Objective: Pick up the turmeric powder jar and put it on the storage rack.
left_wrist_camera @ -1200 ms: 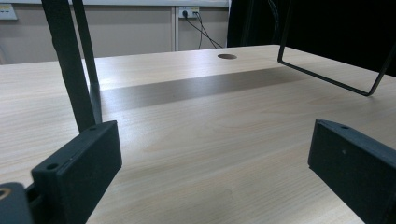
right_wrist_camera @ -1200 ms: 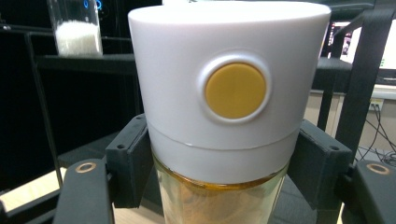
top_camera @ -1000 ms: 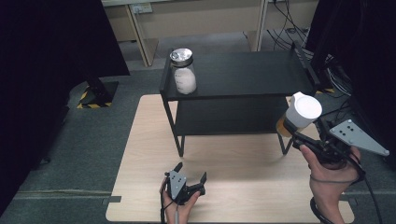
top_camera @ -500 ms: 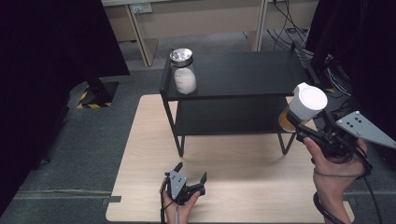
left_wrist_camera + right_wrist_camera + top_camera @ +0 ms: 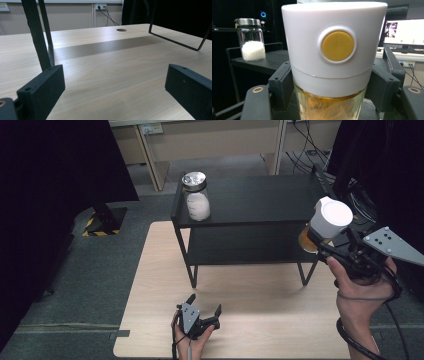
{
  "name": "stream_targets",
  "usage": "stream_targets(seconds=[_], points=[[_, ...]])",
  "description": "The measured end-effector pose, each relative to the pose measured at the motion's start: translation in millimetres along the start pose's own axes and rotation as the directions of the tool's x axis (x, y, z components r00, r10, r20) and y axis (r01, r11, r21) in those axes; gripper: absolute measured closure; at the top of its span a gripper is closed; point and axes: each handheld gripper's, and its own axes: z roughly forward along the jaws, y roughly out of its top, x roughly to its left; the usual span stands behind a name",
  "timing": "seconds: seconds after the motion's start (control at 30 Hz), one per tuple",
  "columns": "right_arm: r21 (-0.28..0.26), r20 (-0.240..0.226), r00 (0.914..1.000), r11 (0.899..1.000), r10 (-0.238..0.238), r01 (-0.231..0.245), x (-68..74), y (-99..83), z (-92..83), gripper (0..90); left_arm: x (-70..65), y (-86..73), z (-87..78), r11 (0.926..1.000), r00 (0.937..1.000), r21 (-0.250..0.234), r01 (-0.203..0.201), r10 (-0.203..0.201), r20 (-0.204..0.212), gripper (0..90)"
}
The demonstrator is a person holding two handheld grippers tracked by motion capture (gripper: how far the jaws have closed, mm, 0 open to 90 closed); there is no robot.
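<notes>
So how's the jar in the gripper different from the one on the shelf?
The held jar has a tall white cap with a yellow button; the shelf jar has a flat metal lid. The held jar holds something amber, the shelf jar white grains. The right gripper clamps one; the other stands free on the black shelf. Both have clear bodies.

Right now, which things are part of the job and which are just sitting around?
Part of the job:
- jar with the white lid, clamped in the right gripper
- black shelf, right beside the jar

Just sitting around:
- glass jar of white grains on the shelf's top
- left gripper, open, low over the wooden table
</notes>
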Motion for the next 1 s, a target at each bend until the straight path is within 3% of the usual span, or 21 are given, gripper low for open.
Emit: stream_targets(seconds=[0.67,1.0], points=[[-0.018,0.007,0.9999,1.000,-0.013,0.013,0.7,29.8,11.7,30.9,-0.1,0.3,0.5,1.0000,1.0000,0.001,-0.001,0.001,0.001,2.3],[-0.015,0.037,0.9987,0.999,-0.036,0.036,4.0,42.3,22.2,30.9,0.0,0.3,0.3,1.0000,1.0000,0.001,-0.003,0.003,0.002,2.3]])
